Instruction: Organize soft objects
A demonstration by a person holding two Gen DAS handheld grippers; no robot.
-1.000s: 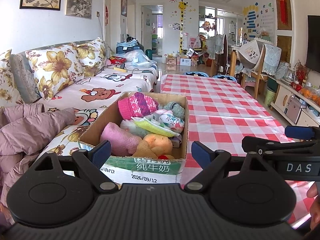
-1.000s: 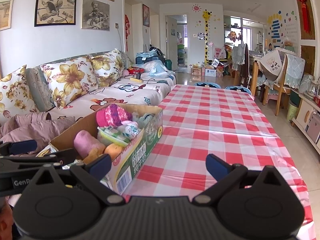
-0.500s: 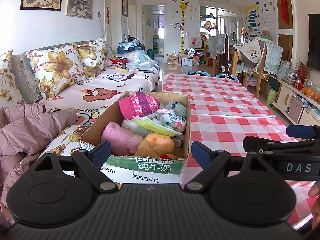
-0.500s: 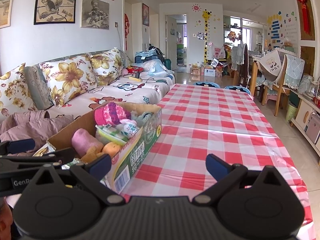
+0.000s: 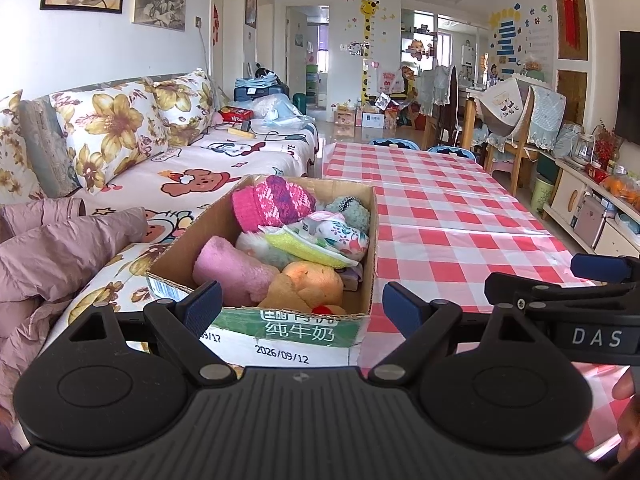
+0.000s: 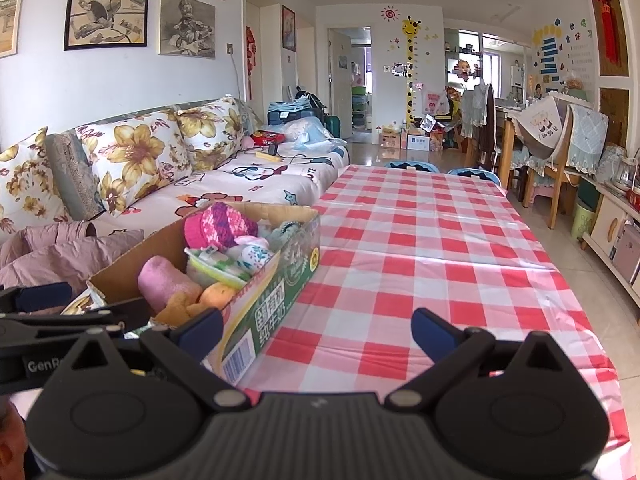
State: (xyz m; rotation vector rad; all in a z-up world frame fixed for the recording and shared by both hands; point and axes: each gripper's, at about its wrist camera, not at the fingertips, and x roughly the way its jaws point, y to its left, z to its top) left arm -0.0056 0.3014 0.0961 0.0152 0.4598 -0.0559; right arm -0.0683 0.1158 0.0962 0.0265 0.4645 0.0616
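Note:
A cardboard box (image 5: 296,332) stands at the near left corner of the red-checked table (image 5: 452,216). It holds several soft things: a pink knitted hat (image 5: 272,202), a pink roll (image 5: 228,272), an orange plush (image 5: 312,280), a yellow-green cloth (image 5: 304,246) and a floral piece (image 5: 340,234). My left gripper (image 5: 298,306) is open and empty, just before the box's near wall. My right gripper (image 6: 316,326) is open and empty, to the right of the box (image 6: 276,304), over the table (image 6: 420,240). Each gripper shows at the other view's edge.
A sofa (image 5: 192,168) with floral cushions and a pink jacket (image 5: 52,248) runs along the table's left side. Chairs (image 6: 560,152) and a low cabinet (image 5: 592,208) stand at the right. Two blue stools (image 6: 440,168) stand at the table's far end.
Both grippers have risen and drawn back a little from the box, which sits slightly lower and further left in the right wrist view. Both stay open.

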